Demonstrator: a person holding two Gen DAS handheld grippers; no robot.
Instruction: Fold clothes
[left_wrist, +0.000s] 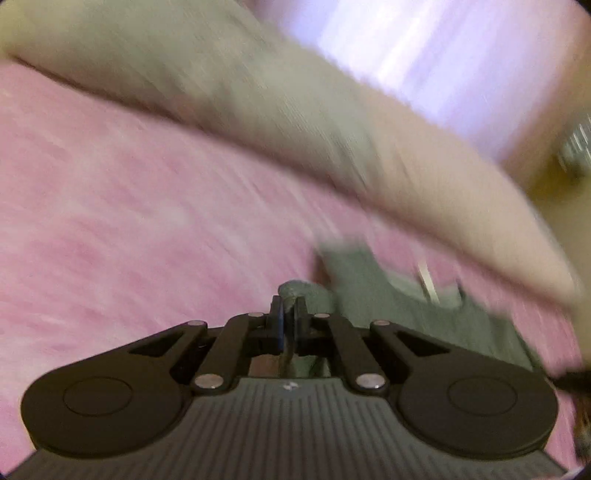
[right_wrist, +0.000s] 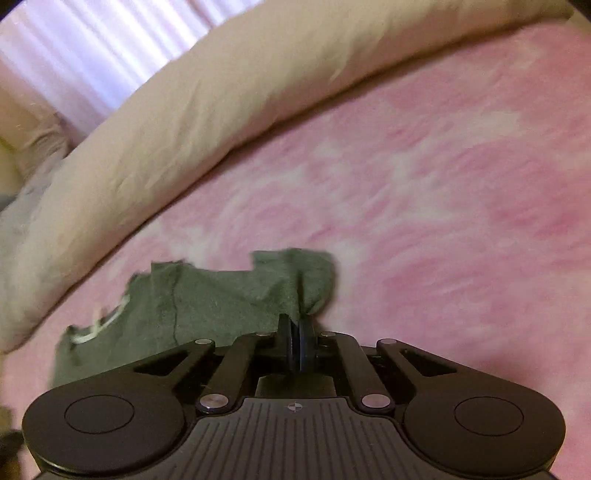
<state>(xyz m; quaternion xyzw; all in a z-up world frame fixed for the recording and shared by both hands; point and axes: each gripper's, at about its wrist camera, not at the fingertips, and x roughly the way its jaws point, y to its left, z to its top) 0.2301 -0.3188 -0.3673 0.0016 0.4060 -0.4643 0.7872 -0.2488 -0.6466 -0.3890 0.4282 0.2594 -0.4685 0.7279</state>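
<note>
Ahead of both tools: I am working over a pink bedspread (right_wrist: 461, 177) with a beige pillow (right_wrist: 207, 96) lying well beyond the fingertips.
Garment: the green garment (right_wrist: 221, 299) is lying crumpled on the spread, just in front of the right gripper and trailing off to its left; a white drawcord (right_wrist: 107, 321) is showing at that far-left end.
Right tool: the right gripper (right_wrist: 295, 332) is pinching a bunched corner of the cloth, fingers pressed together on it.
Left tool: the left gripper (left_wrist: 290, 314) is also nipping a small fold, with the rest of the cloth spreading away to its right.
Picture quality: the left view is smearing badly, so I am trusting the right one.
Doing it well, my judgement: I am keeping both pinches firm, drawing the corners apart until the edge is running taut, then laying it flat.
</note>
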